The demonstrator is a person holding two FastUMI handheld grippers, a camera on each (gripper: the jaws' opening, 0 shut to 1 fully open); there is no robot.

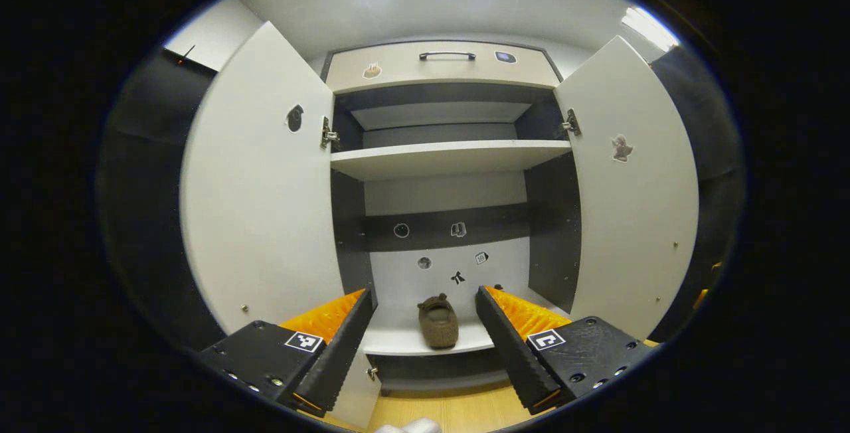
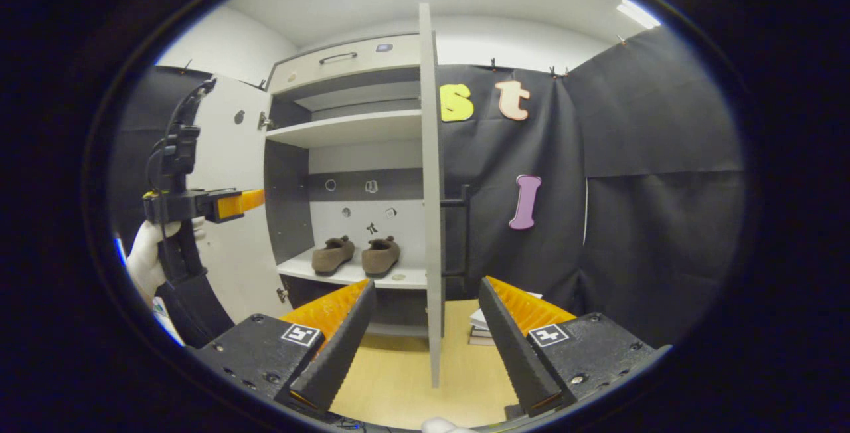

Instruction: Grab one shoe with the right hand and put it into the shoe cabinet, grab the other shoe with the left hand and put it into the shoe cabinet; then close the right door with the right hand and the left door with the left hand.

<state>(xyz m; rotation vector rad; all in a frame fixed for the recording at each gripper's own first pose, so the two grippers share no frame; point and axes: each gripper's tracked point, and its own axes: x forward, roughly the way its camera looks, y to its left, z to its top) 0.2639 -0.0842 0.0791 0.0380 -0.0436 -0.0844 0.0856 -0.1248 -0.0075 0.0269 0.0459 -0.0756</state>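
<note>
No legible txt; cabinet stickers [image 1: 481, 258] too small.

Left gripper [image 1: 420, 337], right gripper [image 2: 425, 330]: agape, empty.

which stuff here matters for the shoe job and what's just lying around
Job: two shoes on the cabinet's bottom shelf; right door; left door; left gripper; right gripper.

Lying about: stack of books on the floor; drawer.

The left hand-held gripper [image 1: 421, 340] is open and faces the shoe cabinet [image 1: 445, 68]. Both doors stand open. One brown shoe [image 1: 438, 322] lies on the bottom shelf [image 1: 398, 340].
</note>
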